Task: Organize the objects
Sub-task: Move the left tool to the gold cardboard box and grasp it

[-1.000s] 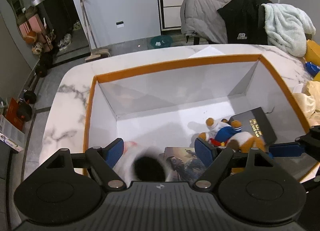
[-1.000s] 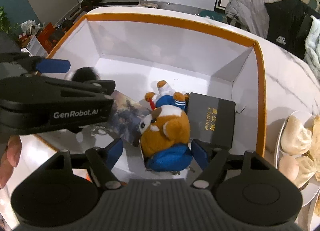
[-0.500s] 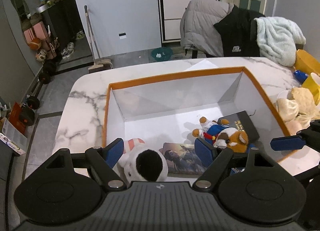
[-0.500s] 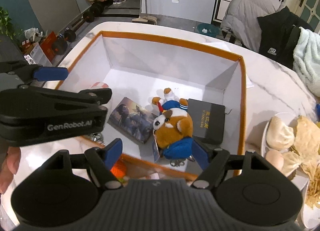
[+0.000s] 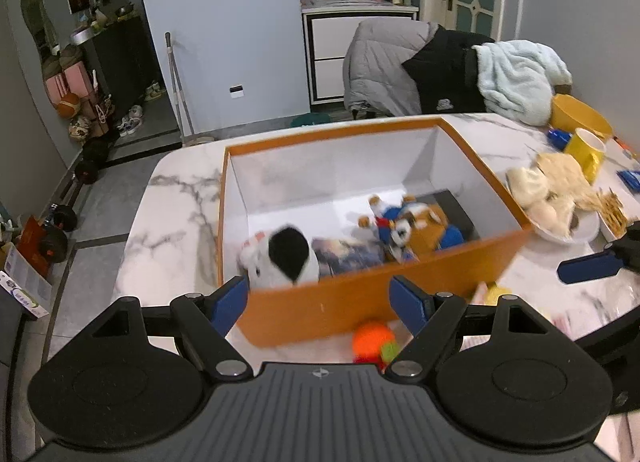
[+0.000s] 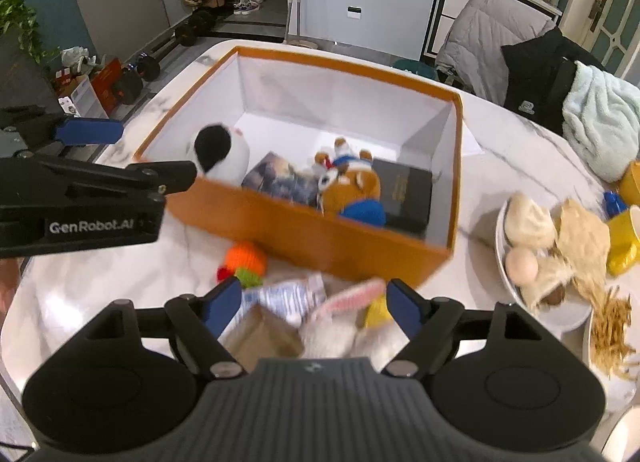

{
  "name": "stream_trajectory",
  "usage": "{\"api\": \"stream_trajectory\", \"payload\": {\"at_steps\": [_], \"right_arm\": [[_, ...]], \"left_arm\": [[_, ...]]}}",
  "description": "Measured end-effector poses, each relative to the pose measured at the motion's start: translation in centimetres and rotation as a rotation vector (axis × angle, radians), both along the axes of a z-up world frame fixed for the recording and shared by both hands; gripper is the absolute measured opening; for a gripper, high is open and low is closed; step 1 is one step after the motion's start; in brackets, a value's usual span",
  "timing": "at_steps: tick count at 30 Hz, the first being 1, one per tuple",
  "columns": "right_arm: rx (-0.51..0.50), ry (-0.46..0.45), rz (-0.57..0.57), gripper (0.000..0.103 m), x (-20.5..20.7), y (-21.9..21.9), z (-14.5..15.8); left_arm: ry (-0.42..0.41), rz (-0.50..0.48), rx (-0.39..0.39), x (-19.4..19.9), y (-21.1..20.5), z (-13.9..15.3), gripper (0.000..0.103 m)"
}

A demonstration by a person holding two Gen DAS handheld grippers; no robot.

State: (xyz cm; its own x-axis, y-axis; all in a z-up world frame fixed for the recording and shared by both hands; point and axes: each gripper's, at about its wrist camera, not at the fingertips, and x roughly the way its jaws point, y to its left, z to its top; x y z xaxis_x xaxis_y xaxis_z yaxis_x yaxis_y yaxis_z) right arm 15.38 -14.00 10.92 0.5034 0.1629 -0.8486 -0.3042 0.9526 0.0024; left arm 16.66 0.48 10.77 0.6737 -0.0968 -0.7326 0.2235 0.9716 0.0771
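An orange box (image 5: 360,302) (image 6: 304,238) with white inside stands on the marble table. In it lie a white-and-black plush (image 5: 286,258) (image 6: 218,152), a picture card (image 5: 346,254) (image 6: 280,180), a brown bear plush in blue (image 5: 424,224) (image 6: 352,190) and a black box (image 6: 408,192). My left gripper (image 5: 320,304) is open and empty in front of the box's near wall. My right gripper (image 6: 310,308) is open, its jaws opening, above a white rabbit plush (image 6: 344,322), a striped cloth (image 6: 288,298) and a brown package (image 6: 264,338), gripping none of them. An orange knitted toy (image 5: 374,340) (image 6: 246,258) lies before the box.
A plate of buns and food (image 6: 536,246) (image 5: 560,202) sits right of the box, with a yellow mug (image 5: 590,150) and yellow bowl (image 5: 580,120) beyond. Jackets and a pale blanket (image 5: 516,80) hang over chairs at the far side. The table's left edge drops to the floor.
Both grippers have pulled back and up out of the box to its near side. The white-and-black plush and the bear plush stay inside. The right jaws have widened slightly.
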Motion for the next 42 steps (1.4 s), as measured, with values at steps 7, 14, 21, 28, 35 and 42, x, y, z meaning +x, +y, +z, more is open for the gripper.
{"api": "stream_trajectory", "payload": {"at_steps": [7,14,21,28,35,42], "right_arm": [[0.022,-0.003,-0.011,0.081,-4.9,-1.5,-2.7],[0.027,0.013,-0.055,0.081,-6.7,-3.9,-4.8],[0.007,0.026,-0.085,0.084,-7.1,-5.9,-4.8],[0.016,0.038,-0.093,0.084,-7.1,-6.8,-5.5],[0.024,0.048,-0.101,0.084,-6.7,-7.1,-6.2],[0.057,0.035,-0.131,0.084,-5.1,-7.0,-7.3]], "left_arm": [[0.012,0.007,-0.035,-4.3,0.7,-2.9,0.092],[0.045,-0.045,-0.047,-5.7,-2.2,-4.5,0.092],[0.054,-0.085,0.030,-6.0,-6.0,-7.5,0.092],[0.089,-0.115,-0.004,-5.7,-7.1,-9.7,0.091],[0.093,-0.092,-0.030,-5.2,-7.0,-10.8,0.074],[0.111,-0.055,-0.101,-4.5,-5.7,-10.8,0.070]]}}
